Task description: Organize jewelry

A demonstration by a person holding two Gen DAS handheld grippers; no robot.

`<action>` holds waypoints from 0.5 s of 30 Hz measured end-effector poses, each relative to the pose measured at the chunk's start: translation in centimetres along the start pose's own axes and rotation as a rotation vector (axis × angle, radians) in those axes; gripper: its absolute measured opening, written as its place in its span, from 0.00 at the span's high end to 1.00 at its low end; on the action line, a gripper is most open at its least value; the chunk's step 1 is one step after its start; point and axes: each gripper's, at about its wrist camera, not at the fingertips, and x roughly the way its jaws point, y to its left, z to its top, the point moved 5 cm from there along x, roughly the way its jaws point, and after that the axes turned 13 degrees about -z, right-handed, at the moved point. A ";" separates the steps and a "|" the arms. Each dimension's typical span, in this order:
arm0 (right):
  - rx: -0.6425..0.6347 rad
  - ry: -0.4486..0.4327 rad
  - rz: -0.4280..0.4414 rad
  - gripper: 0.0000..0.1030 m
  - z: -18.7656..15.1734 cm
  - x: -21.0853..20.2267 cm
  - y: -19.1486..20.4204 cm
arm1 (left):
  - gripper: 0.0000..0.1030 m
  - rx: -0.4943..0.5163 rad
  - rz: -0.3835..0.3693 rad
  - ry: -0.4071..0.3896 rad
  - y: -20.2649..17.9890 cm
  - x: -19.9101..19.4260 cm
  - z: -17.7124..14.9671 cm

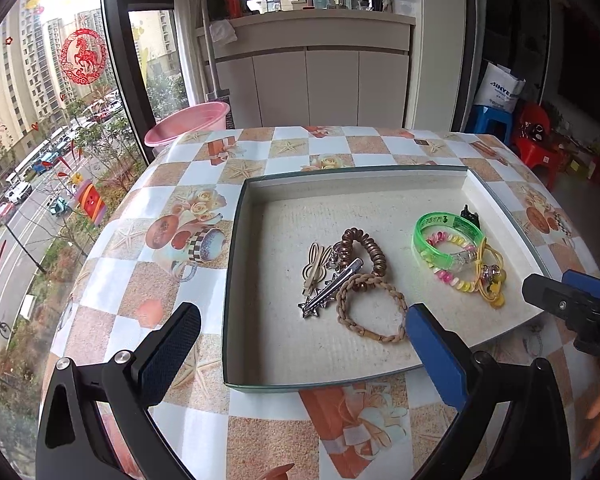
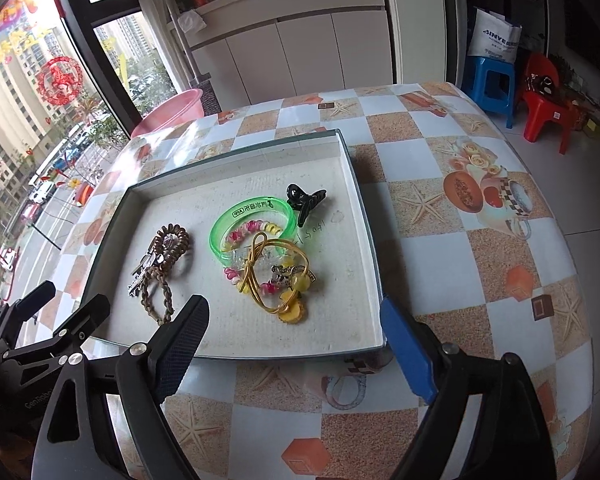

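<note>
Checkered surface (image 1: 308, 148) fills mid-frame, bearing one shallow tray (image 1: 236, 216). Two heaps lie inside it: brown hair ties and silver clip (image 1: 332, 292) at centre, green bangle (image 2: 252, 220) with bead pieces at right, one black claw clip (image 2: 304, 200) beyond. Left claw (image 1: 300, 352) and right claw (image 2: 296, 344) hover released, lower frame. Sorting seems unstarted; next likely means picking one piece.

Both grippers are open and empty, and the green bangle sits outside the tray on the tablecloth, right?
Not quite. The green bangle lies inside the tray, beside the black claw clip, as the right wrist view shows. The left gripper and right gripper are open and empty.
</note>
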 end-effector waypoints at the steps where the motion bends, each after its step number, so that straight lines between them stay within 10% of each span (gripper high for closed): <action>1: 0.000 -0.011 -0.003 0.14 -0.4 -0.3 -0.1 | 0.00 0.003 0.004 -0.015 -0.1 -0.5 -0.3; 15: -0.011 -0.154 -0.055 0.13 -6.6 -5.3 -0.6 | 0.00 -0.039 0.018 -0.147 -0.8 -6.8 -5.5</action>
